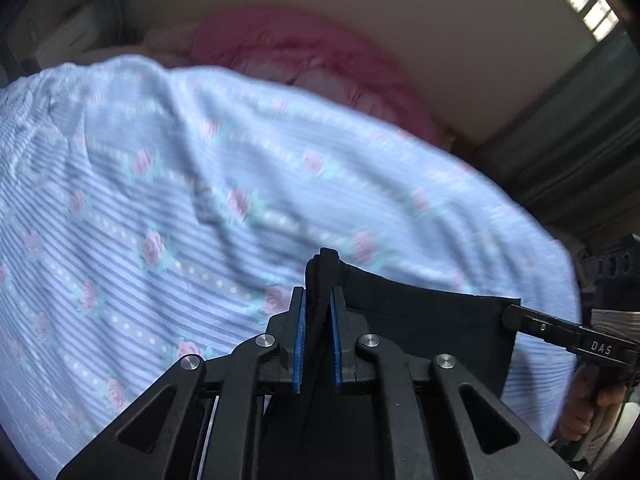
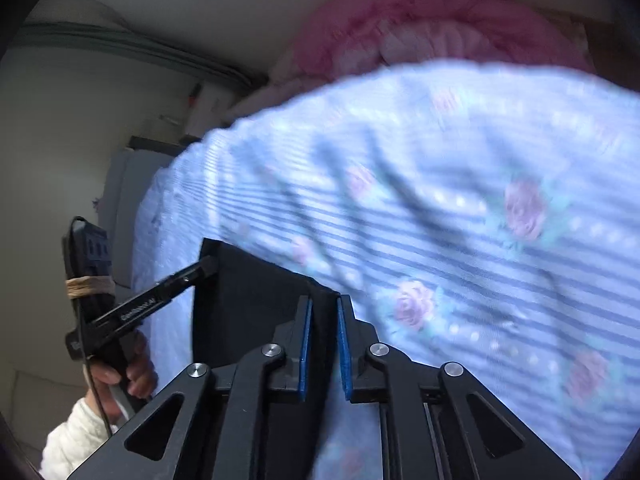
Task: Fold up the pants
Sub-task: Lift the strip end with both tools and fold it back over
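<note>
The black pants point(image 1: 424, 320) hang stretched between my two grippers above the bed. My left gripper point(image 1: 319, 300) is shut on one top corner, with black cloth bunched between its blue pads. In that view my right gripper point(image 1: 505, 316) pinches the other corner at the right. In the right wrist view my right gripper point(image 2: 324, 312) is shut on the pants point(image 2: 248, 300), and my left gripper point(image 2: 210, 266) grips the far corner at the left. The lower part of the pants is hidden below both cameras.
The bed has a light blue striped sheet with pink roses point(image 1: 180, 200), also seen in the right wrist view point(image 2: 440, 220). A pink fluffy blanket point(image 1: 304, 52) lies at the head. A grey curtain point(image 1: 580, 140) and a wall stand beyond the bed.
</note>
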`<action>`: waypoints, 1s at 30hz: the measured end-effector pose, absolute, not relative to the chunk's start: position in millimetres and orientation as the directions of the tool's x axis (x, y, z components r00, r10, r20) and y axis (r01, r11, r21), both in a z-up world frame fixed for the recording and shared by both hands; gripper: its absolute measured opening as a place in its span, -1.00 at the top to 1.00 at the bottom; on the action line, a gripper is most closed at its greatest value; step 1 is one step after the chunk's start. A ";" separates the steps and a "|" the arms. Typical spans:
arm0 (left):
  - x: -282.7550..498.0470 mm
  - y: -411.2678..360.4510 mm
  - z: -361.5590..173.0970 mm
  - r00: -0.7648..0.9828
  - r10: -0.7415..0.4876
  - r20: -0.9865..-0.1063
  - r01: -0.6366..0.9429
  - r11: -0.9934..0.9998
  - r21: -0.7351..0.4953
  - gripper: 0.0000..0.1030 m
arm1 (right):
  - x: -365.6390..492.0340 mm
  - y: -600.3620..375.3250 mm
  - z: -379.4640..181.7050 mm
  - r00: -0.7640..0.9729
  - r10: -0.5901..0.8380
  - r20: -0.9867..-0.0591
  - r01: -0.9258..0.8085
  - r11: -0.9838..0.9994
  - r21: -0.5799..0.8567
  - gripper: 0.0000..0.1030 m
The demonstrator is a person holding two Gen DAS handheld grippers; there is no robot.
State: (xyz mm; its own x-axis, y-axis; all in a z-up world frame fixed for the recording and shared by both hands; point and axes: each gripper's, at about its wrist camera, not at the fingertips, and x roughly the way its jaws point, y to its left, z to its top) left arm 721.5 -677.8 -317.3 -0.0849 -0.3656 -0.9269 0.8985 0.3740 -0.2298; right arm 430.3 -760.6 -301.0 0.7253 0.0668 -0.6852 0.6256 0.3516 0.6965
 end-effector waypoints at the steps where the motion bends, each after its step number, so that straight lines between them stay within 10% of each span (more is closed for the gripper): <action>1: 721.3 -674.3 -309.9 -0.081 -0.382 -0.921 0.900 0.369 -0.232 0.77 | 430.3 -754.9 -287.0 0.733 0.048 -0.679 0.616 0.379 0.691 0.75; 16: 700.5 -517.3 -134.1 -0.005 -0.636 -0.772 0.897 0.338 -0.284 0.76 | 419.2 -593.5 -80.9 0.770 -0.078 -0.634 0.410 0.821 0.397 0.75; 30: 673.2 -284.7 -137.2 0.127 -0.547 -0.828 0.783 0.568 -0.255 0.76 | 445.0 -368.6 -59.7 0.643 0.104 -0.759 0.114 0.967 0.229 0.75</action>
State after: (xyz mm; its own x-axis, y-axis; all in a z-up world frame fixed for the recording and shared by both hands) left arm 673.2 -284.7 -137.2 0.1268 -0.5469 -0.8276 0.7828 0.5675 -0.2551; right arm 445.0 -368.6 -59.7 0.6426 0.1042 -0.7590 0.1142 0.9666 0.2294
